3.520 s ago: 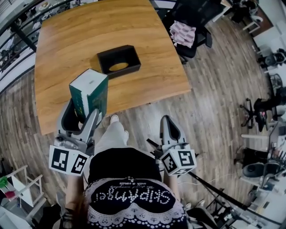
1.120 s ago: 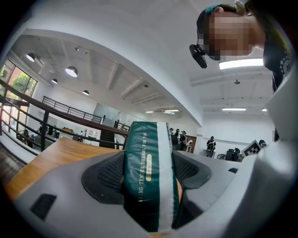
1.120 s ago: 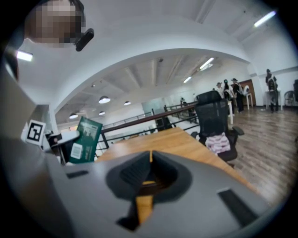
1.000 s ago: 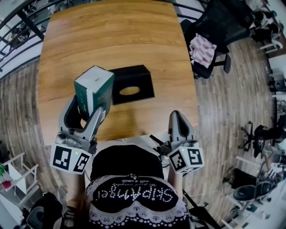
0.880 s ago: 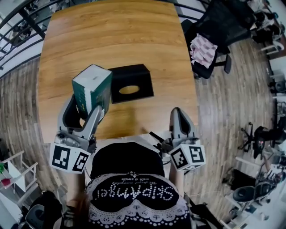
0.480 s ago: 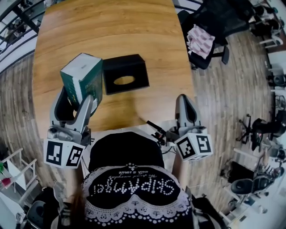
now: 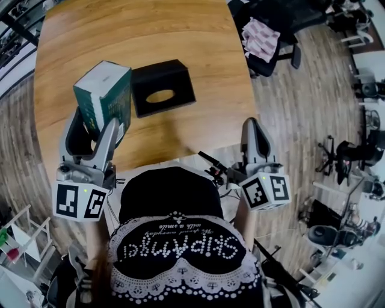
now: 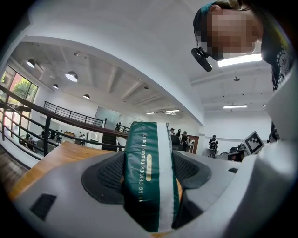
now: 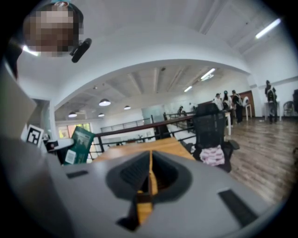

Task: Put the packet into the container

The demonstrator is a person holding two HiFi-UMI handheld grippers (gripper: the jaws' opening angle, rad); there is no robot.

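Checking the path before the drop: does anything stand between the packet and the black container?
Nothing visible. The packet, clamped in the left gripper, is just left of the container; only table shows between.

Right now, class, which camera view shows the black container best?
The head view: the black container sits whole on the table, oval opening visible. Neither gripper view shows it; the left one looks at its held packet.

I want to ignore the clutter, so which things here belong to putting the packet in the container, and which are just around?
Belongs to the job:
- green packet, clamped in the left gripper
- black container, on the wooden table

Just around:
- right gripper, shut on nothing
- office chair with a pink cloth
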